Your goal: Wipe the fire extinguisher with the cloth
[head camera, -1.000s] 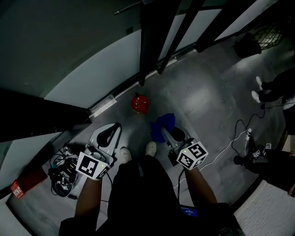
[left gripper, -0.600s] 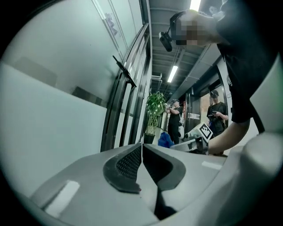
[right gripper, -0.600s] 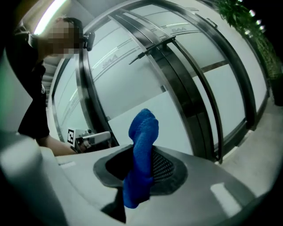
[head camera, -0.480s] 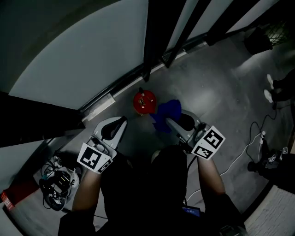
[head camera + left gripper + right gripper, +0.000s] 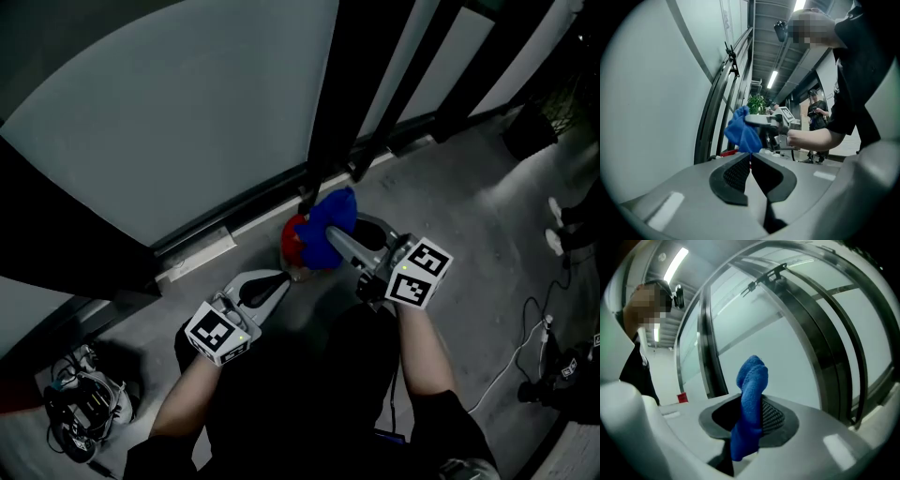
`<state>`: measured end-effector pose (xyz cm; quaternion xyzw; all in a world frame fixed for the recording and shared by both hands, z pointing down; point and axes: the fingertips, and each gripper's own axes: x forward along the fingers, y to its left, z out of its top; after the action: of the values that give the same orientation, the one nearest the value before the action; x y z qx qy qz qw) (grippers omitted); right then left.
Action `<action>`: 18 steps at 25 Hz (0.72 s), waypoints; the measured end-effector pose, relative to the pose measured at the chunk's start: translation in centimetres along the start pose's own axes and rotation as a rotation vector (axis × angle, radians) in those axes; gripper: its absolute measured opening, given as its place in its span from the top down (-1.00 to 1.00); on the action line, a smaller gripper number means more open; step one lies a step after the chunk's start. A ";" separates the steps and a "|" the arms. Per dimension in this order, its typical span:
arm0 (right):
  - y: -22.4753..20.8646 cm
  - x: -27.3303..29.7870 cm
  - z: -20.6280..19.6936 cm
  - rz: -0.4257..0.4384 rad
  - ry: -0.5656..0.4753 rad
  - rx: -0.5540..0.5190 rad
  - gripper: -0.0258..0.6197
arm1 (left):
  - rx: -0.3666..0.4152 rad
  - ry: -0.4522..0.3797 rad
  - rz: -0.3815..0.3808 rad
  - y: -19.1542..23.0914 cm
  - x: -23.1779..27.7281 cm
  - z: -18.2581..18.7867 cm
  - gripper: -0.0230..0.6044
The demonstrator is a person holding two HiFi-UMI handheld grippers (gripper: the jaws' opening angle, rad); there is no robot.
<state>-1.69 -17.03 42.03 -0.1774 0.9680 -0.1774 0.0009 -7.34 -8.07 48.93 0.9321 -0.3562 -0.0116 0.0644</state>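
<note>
A red fire extinguisher [image 5: 292,238] stands on the grey floor at the foot of a glass wall, seen from above. My right gripper [image 5: 332,236] is shut on a blue cloth [image 5: 332,217], which lies against the extinguisher's top and right side and hides part of it. In the right gripper view the cloth [image 5: 750,401] sticks up from between the jaws. My left gripper [image 5: 282,281] is shut and empty, just short of the extinguisher's near side. The left gripper view shows the cloth [image 5: 742,131] and a red sliver of the extinguisher [image 5: 728,153] ahead.
A glass wall [image 5: 187,122] with dark frame posts [image 5: 356,84] rises just behind the extinguisher. A bundle of cables and gear [image 5: 82,409] lies at the lower left. A white cable [image 5: 521,349] runs over the floor on the right. Another person [image 5: 816,117] stands far off.
Both grippers have moved forward to the extinguisher. The blue cloth, held beside it before, now lies against its top. The left gripper has come close to its near side.
</note>
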 end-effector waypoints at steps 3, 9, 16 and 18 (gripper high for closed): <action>-1.5 0.7 -2.4 -0.036 0.086 -0.011 0.59 | 0.001 0.026 -0.026 -1.2 -0.2 -0.3 0.87; -3.7 1.8 -3.4 -0.046 0.134 0.026 0.59 | 0.001 0.034 -0.020 -1.2 -0.3 -1.9 0.87; -4.4 4.3 -4.2 -0.070 0.216 -0.154 0.59 | 0.037 0.061 -0.023 -1.3 0.1 -2.8 0.87; -4.7 5.0 -4.4 -0.077 0.234 -0.189 0.59 | 0.027 0.065 -0.020 -1.3 0.2 -3.0 0.87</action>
<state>-5.03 -21.36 48.13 -0.1919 0.9664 -0.1049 -0.1353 -6.16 -6.93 51.74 0.9362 -0.3448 0.0230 0.0635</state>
